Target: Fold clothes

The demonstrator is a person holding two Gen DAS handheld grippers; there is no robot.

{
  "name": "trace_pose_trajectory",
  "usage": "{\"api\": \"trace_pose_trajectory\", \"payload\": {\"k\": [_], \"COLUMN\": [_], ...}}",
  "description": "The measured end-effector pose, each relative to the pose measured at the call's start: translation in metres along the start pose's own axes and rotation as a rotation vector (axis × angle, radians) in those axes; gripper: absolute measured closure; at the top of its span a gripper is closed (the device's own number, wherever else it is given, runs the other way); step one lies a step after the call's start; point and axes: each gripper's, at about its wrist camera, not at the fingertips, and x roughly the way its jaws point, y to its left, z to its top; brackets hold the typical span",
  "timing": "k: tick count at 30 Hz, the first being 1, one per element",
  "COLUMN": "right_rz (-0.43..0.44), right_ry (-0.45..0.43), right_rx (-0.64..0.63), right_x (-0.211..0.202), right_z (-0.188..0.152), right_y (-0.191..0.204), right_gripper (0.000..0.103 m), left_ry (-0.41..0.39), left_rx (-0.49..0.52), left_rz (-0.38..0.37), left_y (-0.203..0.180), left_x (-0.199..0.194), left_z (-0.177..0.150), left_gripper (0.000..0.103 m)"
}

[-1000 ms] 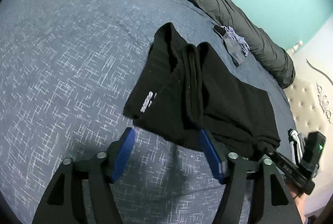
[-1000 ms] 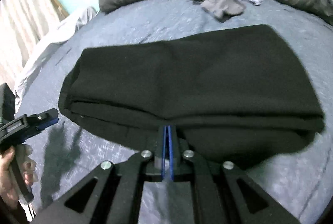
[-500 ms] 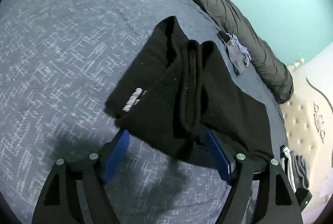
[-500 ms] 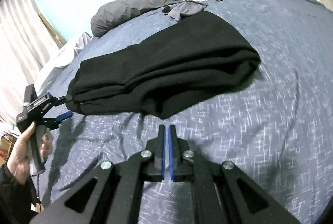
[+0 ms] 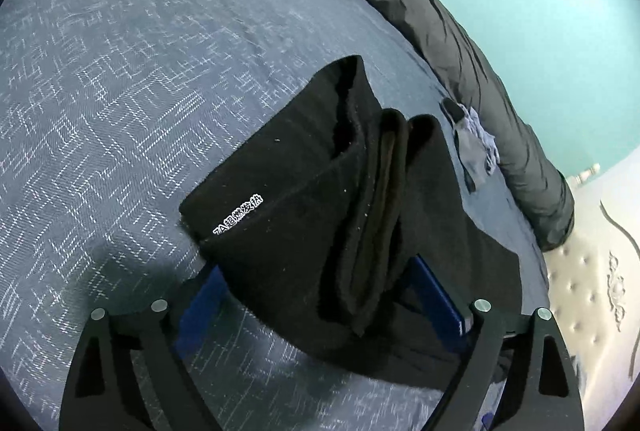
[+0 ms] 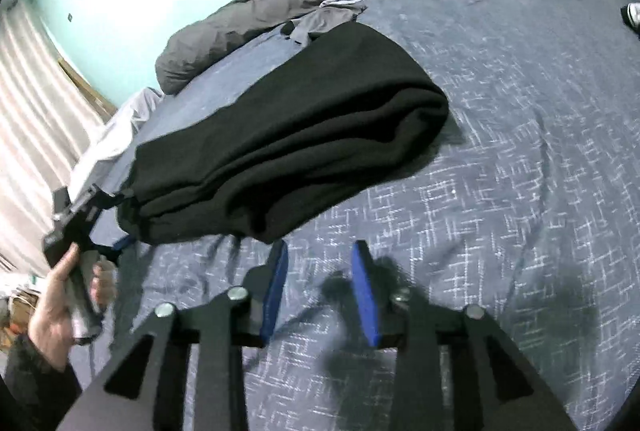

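A folded black garment with a small white printed label lies on the blue patterned bedspread. My left gripper is open, its blue fingers either side of the garment's near end, which lies over and between them. In the right wrist view the garment shows as a long folded bundle. My right gripper is open and empty, just short of the garment's near edge. The left gripper, held in a hand, shows at the bundle's left end.
A rolled dark grey duvet lies along the teal wall. Small grey clothes lie beside it, also in the right wrist view. A cream tufted headboard is at the right. Curtains hang at the left.
My right gripper let go of the garment, drew back and opened. My left gripper moved in under the garment's near end, staying open.
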Motion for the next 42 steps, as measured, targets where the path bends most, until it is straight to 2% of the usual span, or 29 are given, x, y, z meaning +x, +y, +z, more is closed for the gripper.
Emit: {"api": "trace_pose_trajectory", "payload": {"k": [6, 12, 16, 20, 22, 26, 29, 36, 39, 42], "right_rz": [0.059, 0.084, 0.086, 0.094, 0.099, 0.104, 0.103, 0.106, 0.106, 0.105], "right_ry": [0.008, -0.009, -0.016, -0.016, -0.018, -0.027, -0.030, -0.028, -0.025, -0.024], "right_rx": [-0.024, -0.010, 0.011, 0.013, 0.013, 0.019, 0.023, 0.021, 0.022, 0.025], "right_x": [0.002, -0.001, -0.003, -0.002, -0.003, -0.007, -0.008, -0.008, -0.007, -0.007], "right_z": [0.000, 0.004, 0.004, 0.005, 0.005, 0.007, 0.008, 0.006, 0.004, 0.004], "right_y": [0.004, 0.000, -0.005, -0.006, -0.006, -0.008, -0.008, -0.005, -0.003, -0.003], "right_gripper": [0.069, 0.070, 0.069, 0.070, 0.070, 0.069, 0.070, 0.070, 0.070, 0.070], "left_ry": [-0.046, -0.080, -0.106, -0.116, -0.117, -0.095, -0.097, -0.116, -0.139, -0.142], "left_rx": [0.020, -0.078, -0.080, -0.058, -0.039, -0.081, -0.061, -0.024, 0.025, 0.066], "left_rz": [0.043, 0.009, 0.026, -0.005, -0.019, -0.053, -0.050, -0.087, -0.095, -0.096], "left_y": [-0.007, 0.000, -0.007, -0.015, -0.019, -0.003, 0.002, -0.009, -0.022, -0.031], "left_x": [0.006, -0.001, -0.002, -0.004, -0.002, 0.000, -0.001, -0.001, -0.007, -0.006], "left_z": [-0.007, -0.011, -0.014, -0.019, -0.018, -0.013, -0.012, -0.007, -0.007, -0.007], "left_gripper": [0.011, 0.011, 0.016, 0.026, 0.026, 0.026, 0.026, 0.024, 0.052, 0.054]}}
